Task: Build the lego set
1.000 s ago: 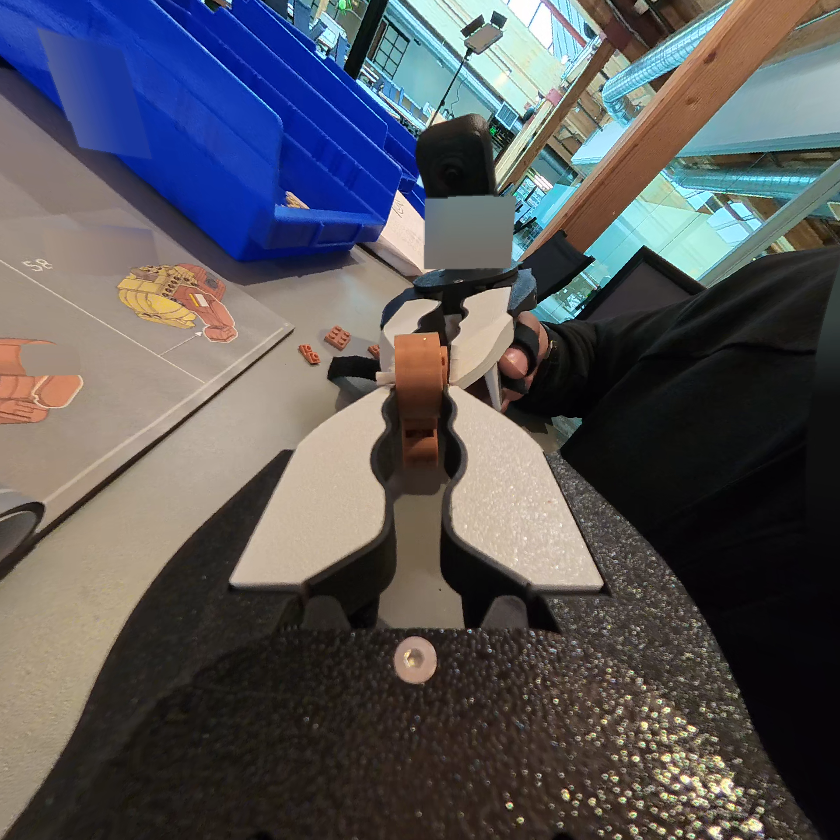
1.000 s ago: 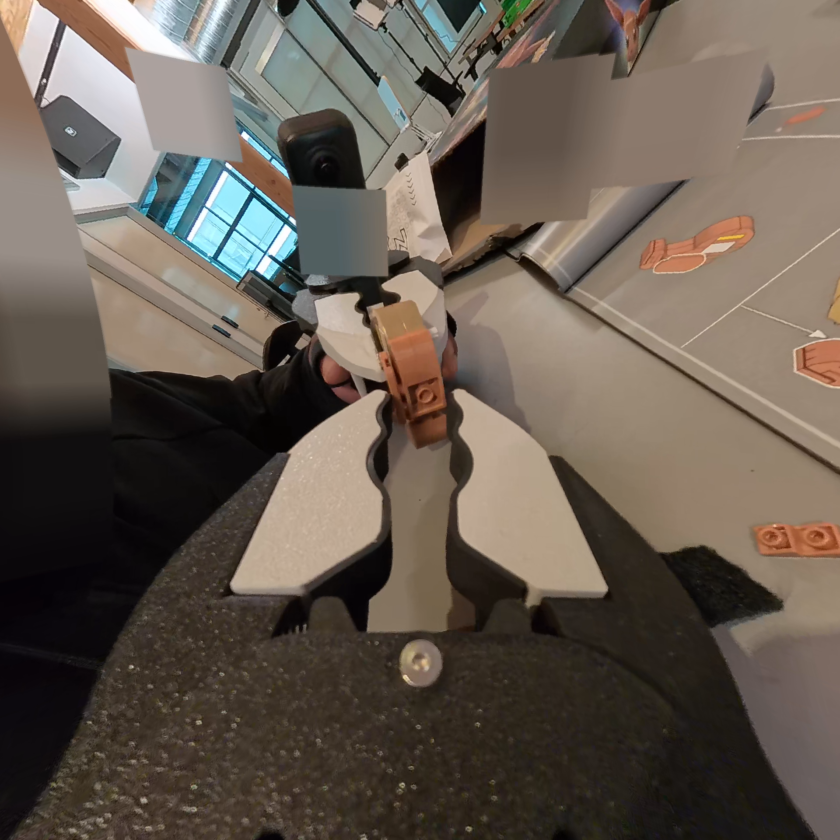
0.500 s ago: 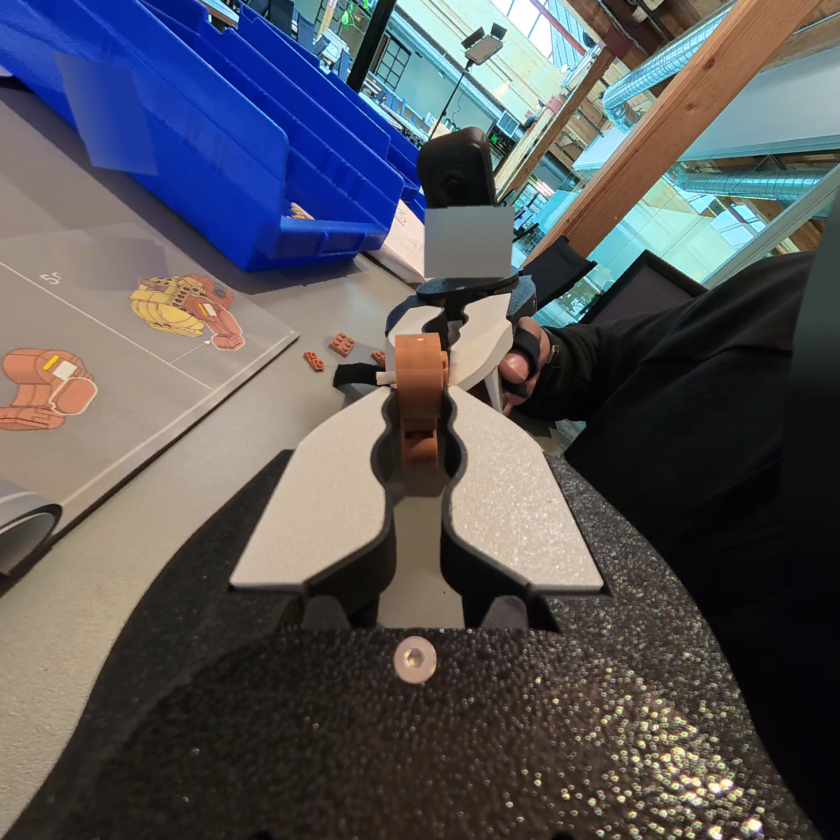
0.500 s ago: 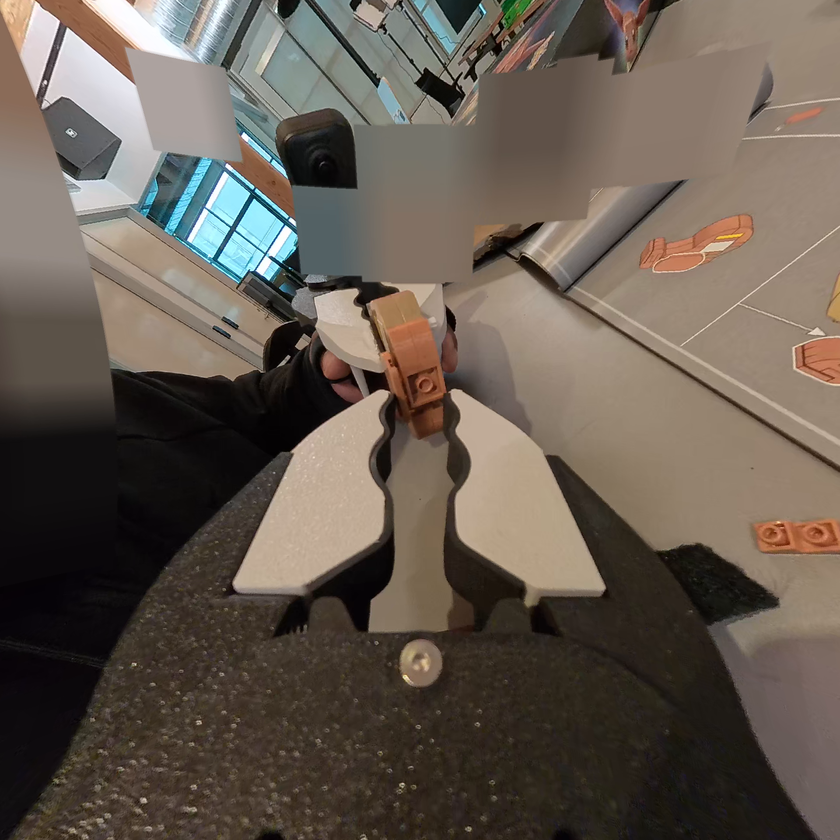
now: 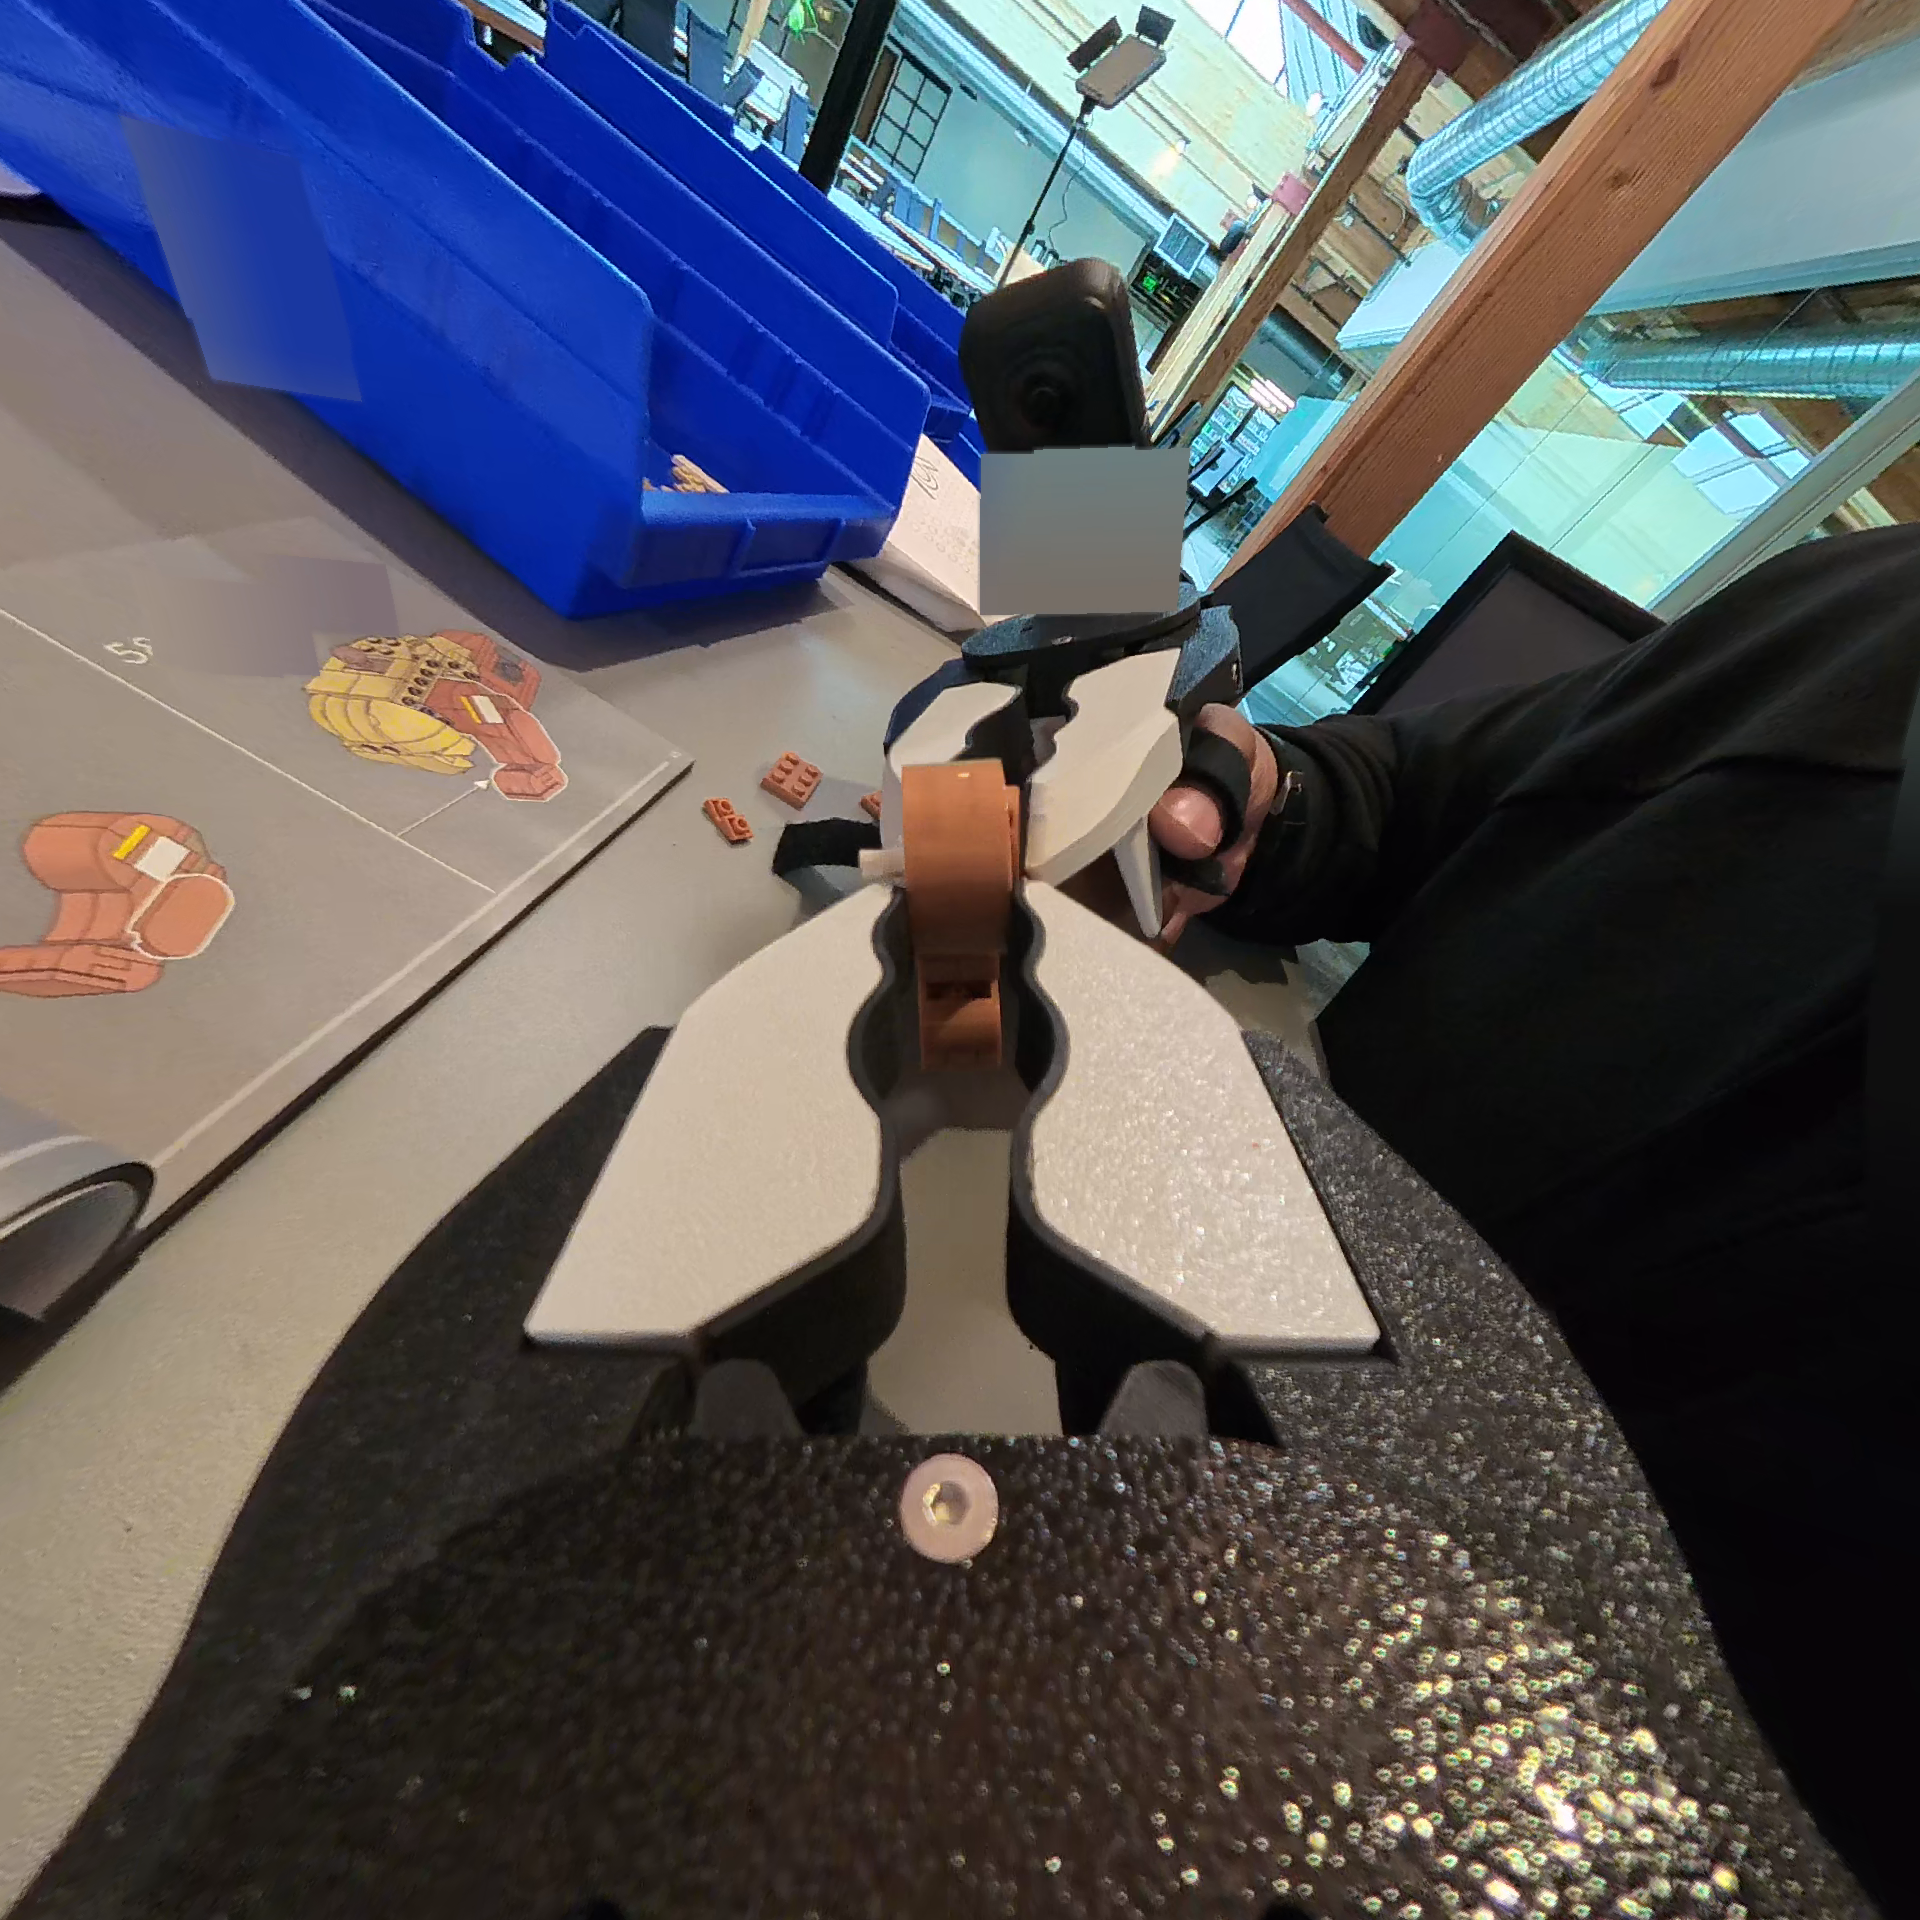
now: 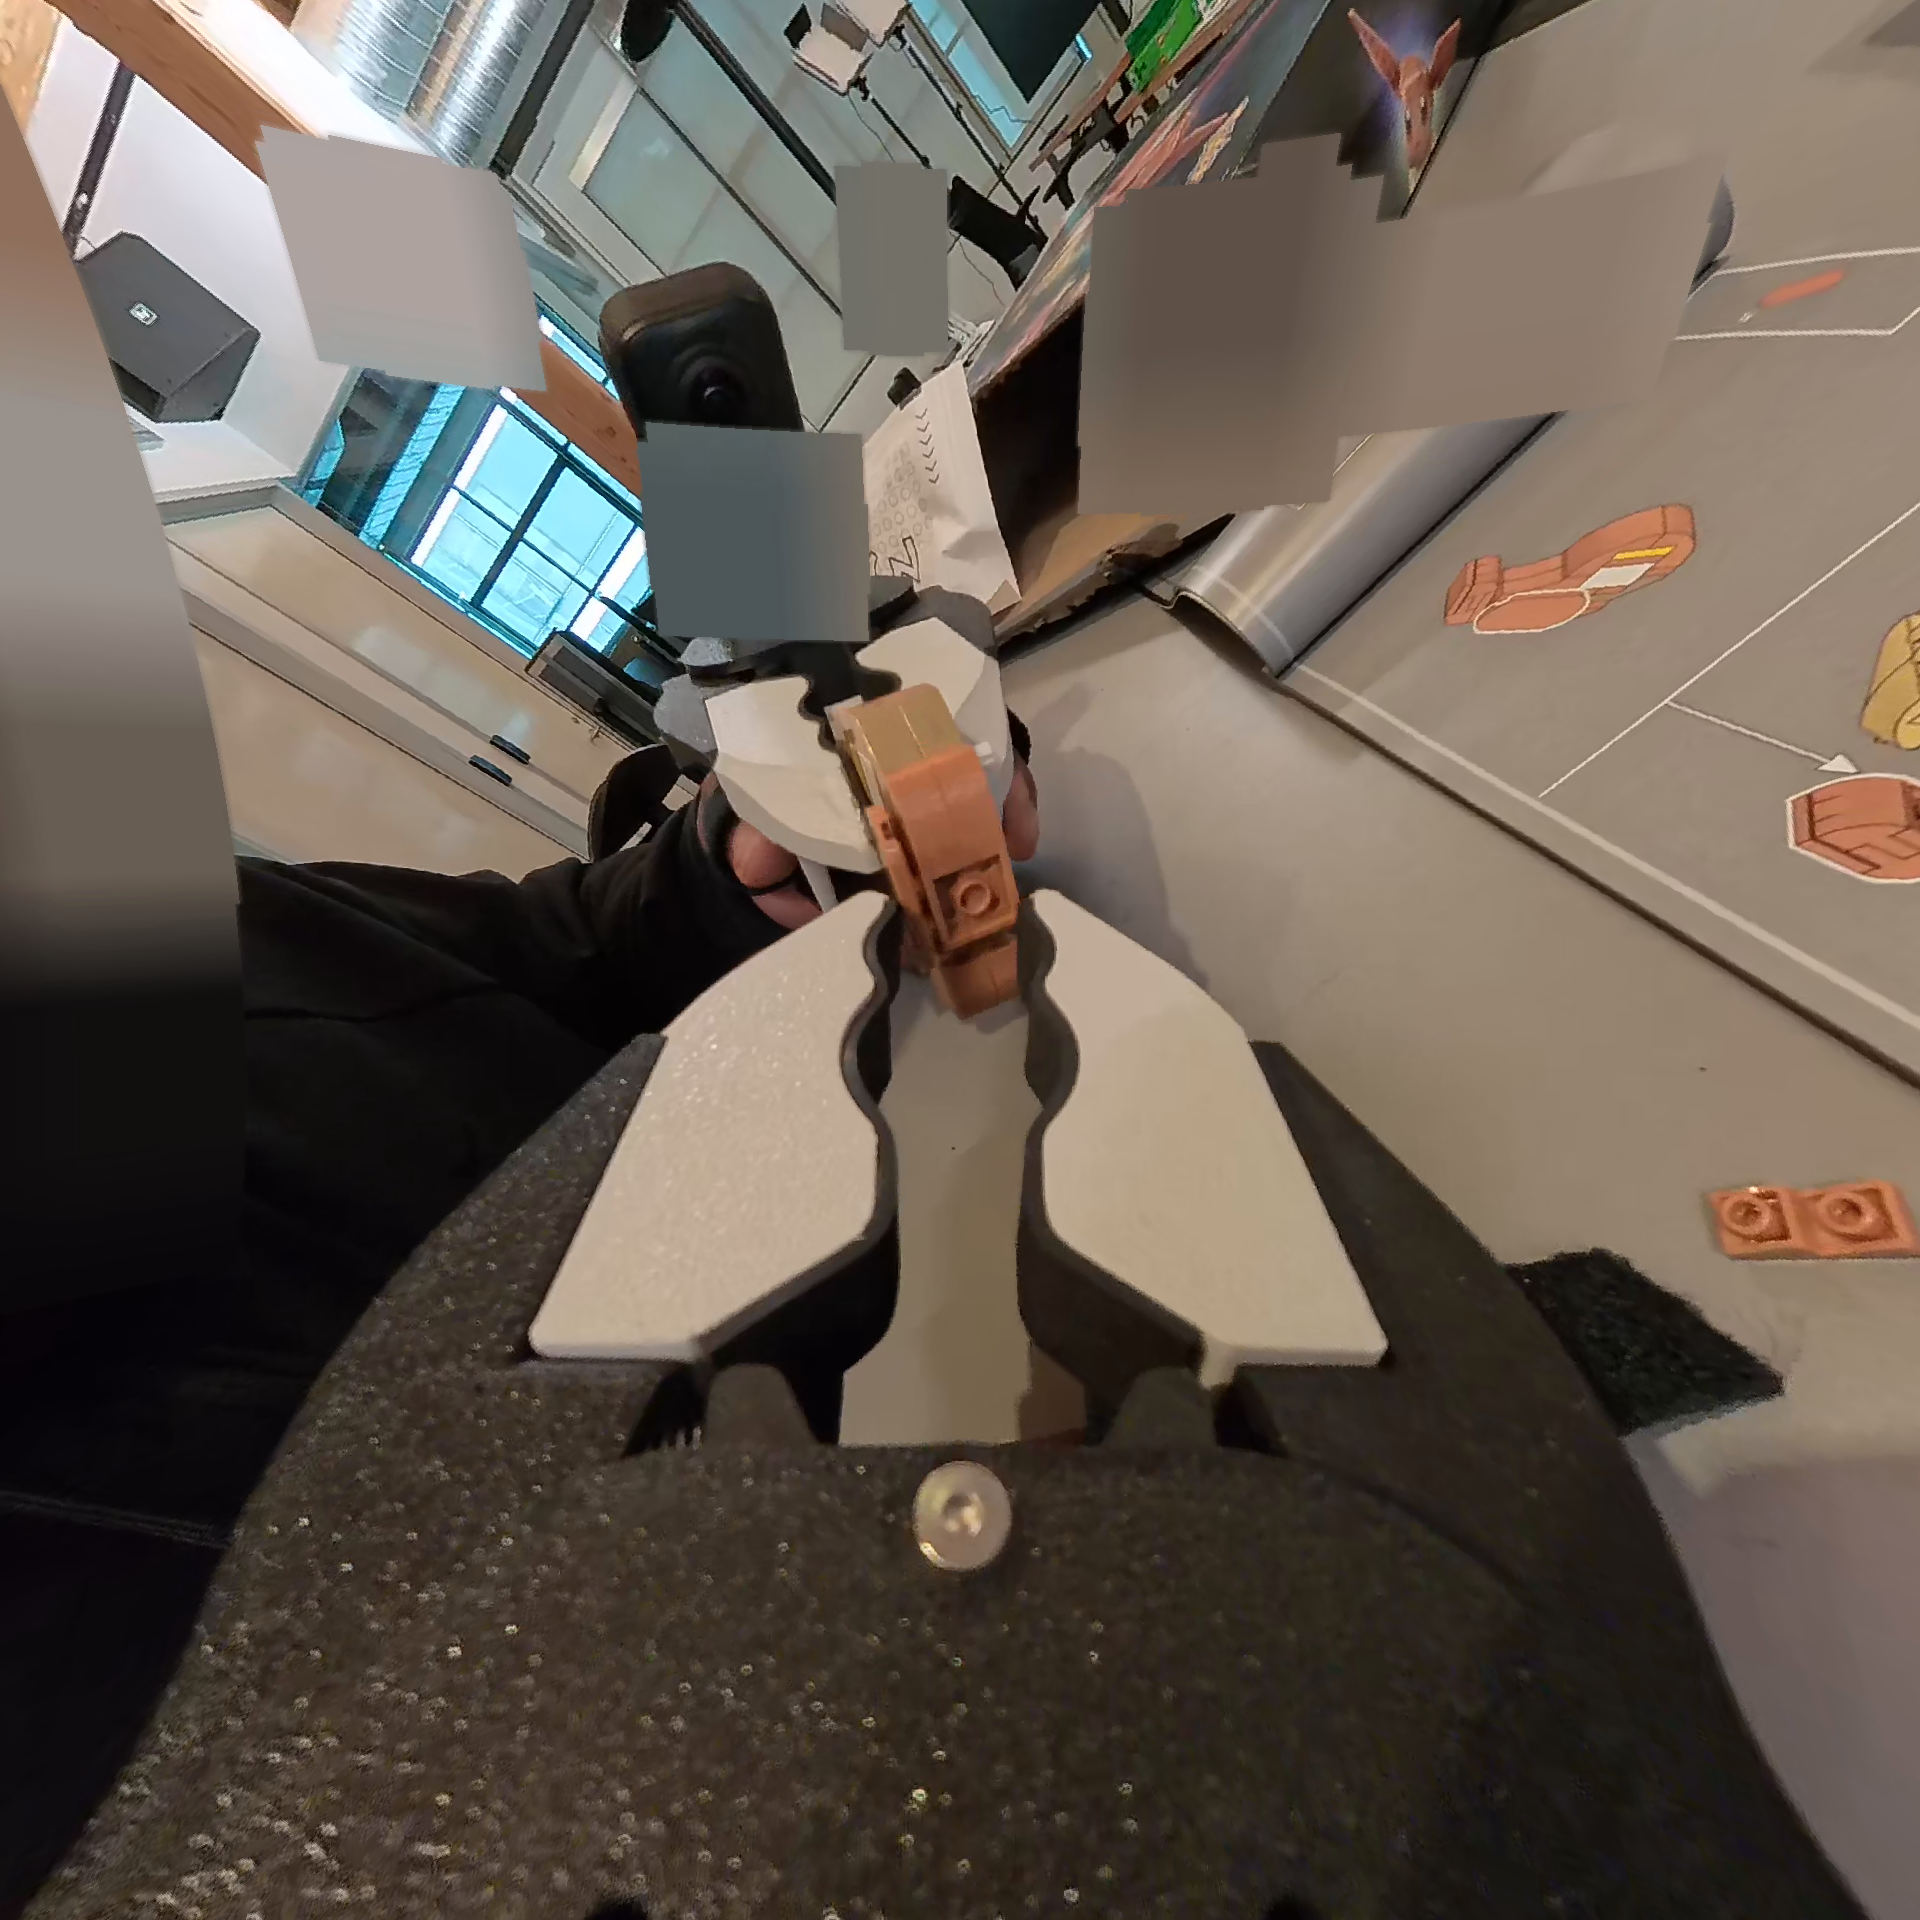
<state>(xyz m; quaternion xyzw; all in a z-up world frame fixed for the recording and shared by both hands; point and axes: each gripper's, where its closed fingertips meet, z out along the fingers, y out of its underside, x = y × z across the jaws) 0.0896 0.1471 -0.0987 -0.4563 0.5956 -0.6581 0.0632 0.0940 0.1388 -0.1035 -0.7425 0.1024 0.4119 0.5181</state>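
Left gripper (image 5: 958, 925) jaws clamped on the narrow lower end of a brown brick assembly (image 5: 956, 883) at frame centre; right gripper (image 6: 961, 940) closes from the opposite side on the same piece (image 6: 951, 868), its tan-capped far end toward the left gripper, pad contact there not fully clear. Judged light, rigid and smooth-sided, with press-fit joints that could pop apart under twist, so flat parallel faces are the best hold. Loose brown plates (image 5: 774, 795) lie beyond on the grey table (image 5: 582, 935), instruction sheet (image 5: 312, 831) centre left, blue bins (image 5: 520, 312) upper left.
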